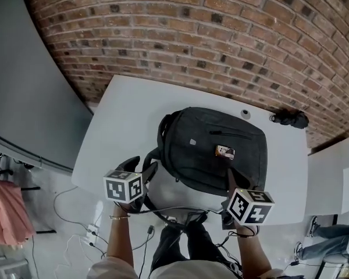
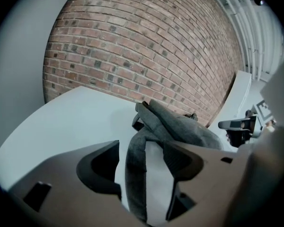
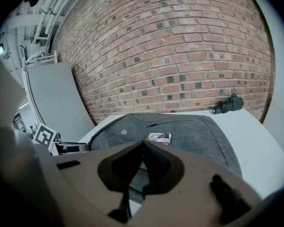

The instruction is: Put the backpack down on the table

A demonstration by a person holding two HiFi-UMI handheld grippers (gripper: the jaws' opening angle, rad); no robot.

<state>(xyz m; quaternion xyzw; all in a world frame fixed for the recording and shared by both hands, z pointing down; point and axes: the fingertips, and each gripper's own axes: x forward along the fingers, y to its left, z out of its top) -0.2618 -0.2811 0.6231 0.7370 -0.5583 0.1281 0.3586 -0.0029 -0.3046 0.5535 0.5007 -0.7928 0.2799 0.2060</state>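
Note:
A dark grey backpack (image 1: 215,150) lies flat on the white table (image 1: 119,115), with a small printed tag (image 1: 224,151) on its front. My left gripper (image 1: 141,166) is at its near left corner. In the left gripper view the left gripper (image 2: 142,150) is open, and a shoulder strap (image 2: 135,174) runs loose between the wide jaws without being pressed. My right gripper (image 1: 230,176) rests at the bag's near right edge. In the right gripper view the right gripper (image 3: 143,144) has its tips together over the backpack (image 3: 194,131). I cannot tell whether fabric is pinched.
A brick wall (image 1: 221,34) runs along the table's far side. A black bundle (image 1: 289,118) and a small round cap (image 1: 245,114) lie at the far right of the table. A grey panel (image 1: 23,86) stands on the left. Cables (image 1: 87,225) trail on the floor.

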